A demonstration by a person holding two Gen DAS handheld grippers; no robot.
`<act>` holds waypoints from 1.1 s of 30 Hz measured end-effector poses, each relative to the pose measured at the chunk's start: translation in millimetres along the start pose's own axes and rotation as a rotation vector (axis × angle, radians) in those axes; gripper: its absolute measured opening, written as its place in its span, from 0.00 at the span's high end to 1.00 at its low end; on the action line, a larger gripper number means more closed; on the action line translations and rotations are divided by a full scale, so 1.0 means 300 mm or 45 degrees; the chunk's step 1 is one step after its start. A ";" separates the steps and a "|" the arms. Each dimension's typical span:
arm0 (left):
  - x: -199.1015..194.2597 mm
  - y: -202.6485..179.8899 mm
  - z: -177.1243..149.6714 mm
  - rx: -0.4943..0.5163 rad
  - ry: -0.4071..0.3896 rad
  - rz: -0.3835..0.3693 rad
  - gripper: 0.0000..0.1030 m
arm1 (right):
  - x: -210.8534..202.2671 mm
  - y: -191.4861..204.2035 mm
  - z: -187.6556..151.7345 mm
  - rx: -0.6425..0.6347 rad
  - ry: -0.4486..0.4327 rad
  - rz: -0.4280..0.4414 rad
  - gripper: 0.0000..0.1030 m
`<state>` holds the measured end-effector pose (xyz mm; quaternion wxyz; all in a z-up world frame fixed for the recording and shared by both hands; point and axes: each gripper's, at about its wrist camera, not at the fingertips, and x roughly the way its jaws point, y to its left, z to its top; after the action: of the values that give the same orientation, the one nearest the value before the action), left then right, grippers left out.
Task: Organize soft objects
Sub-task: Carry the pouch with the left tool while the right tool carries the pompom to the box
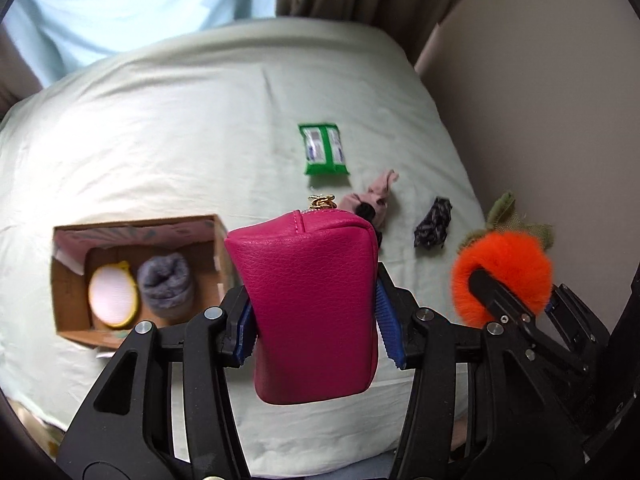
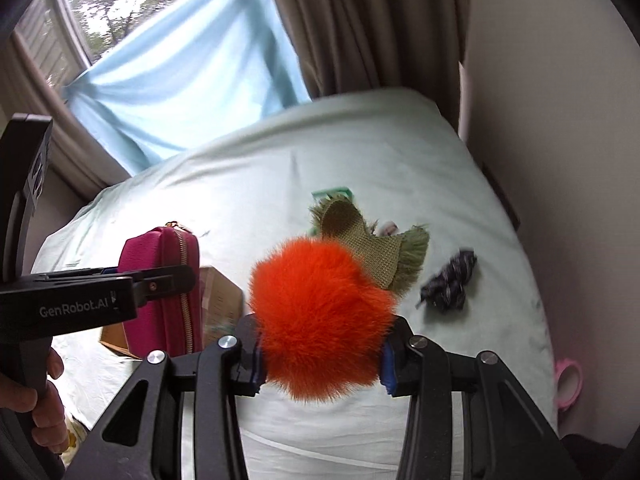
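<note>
My left gripper (image 1: 316, 324) is shut on a magenta zip pouch (image 1: 312, 300), held high above the pale green bed sheet (image 1: 180, 140). My right gripper (image 2: 320, 364) is shut on a fluffy orange pom-pom with olive fabric leaves (image 2: 320, 312); the same pom-pom (image 1: 504, 276) shows at the right of the left wrist view. An open cardboard box (image 1: 72, 320) lies on the bed at the left, with a grey rolled sock (image 1: 166, 288) and a round yellow-rimmed item (image 1: 112, 294) inside. The pouch (image 2: 160, 292) also appears at the left of the right wrist view.
On the sheet lie a green packet (image 1: 323, 150), a pink-and-black cloth bundle (image 1: 372, 200) and a dark patterned cloth (image 1: 434, 224). A wall (image 1: 560, 100) runs along the bed's right side; brown curtains (image 2: 360, 24) and a blue cloth (image 2: 180, 80) hang behind. A pink ring (image 2: 568, 384) sits at the bed's right edge.
</note>
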<state>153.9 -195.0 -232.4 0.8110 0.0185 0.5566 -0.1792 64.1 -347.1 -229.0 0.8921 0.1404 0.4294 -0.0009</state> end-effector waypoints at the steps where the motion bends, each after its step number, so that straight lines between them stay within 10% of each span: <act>1: -0.039 0.027 -0.001 -0.016 -0.026 0.000 0.55 | -0.030 0.040 0.017 -0.012 -0.016 0.004 0.62; 17: -0.388 0.681 -0.105 -0.208 -0.160 0.062 0.55 | -0.081 0.672 0.104 -0.139 -0.095 0.097 0.62; 33: -0.101 1.175 -0.142 -0.251 0.090 0.050 0.55 | 0.365 1.040 0.017 -0.087 0.220 0.097 0.62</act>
<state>215.7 152.5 -280.7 0.7921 -0.0441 0.5994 -0.1068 175.3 -35.5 -232.1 0.8554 0.1257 0.4989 0.0598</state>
